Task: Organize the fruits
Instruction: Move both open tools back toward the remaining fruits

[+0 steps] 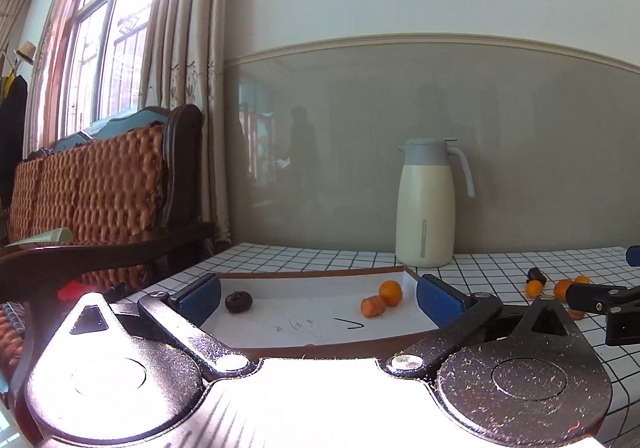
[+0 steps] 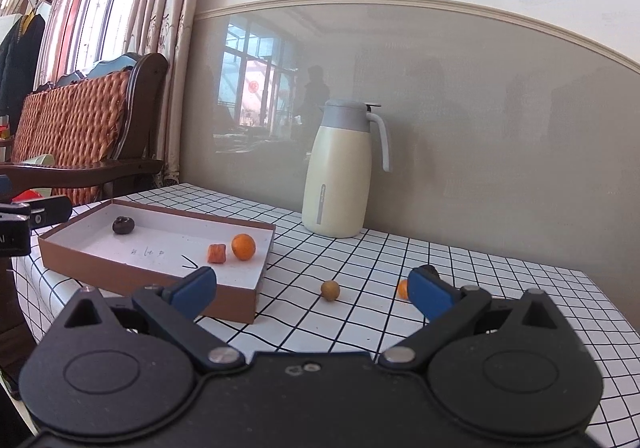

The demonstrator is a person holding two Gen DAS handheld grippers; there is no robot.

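Note:
A shallow brown box (image 2: pixel 152 280) with a white inside lies on the checked tablecloth; it also shows in the left wrist view (image 1: pixel 304 274). In it lie a dark round fruit (image 2: pixel 123 225), an orange chunk (image 2: pixel 216 253) and a small orange (image 2: pixel 243 246). On the cloth right of the box lie a tan round fruit (image 2: pixel 330 290) and a small orange (image 2: pixel 403 288), partly hidden by my right fingertip. My right gripper (image 2: pixel 312 288) is open and empty above the cloth. My left gripper (image 1: pixel 318 298) is open and empty at the box's near edge.
A cream jug (image 2: pixel 340 171) with a grey lid stands by the wall behind the box. More small oranges (image 1: pixel 560 287) and a dark fruit (image 1: pixel 536 275) lie right of the box. A wicker-backed wooden chair (image 2: pixel 76 139) stands left of the table.

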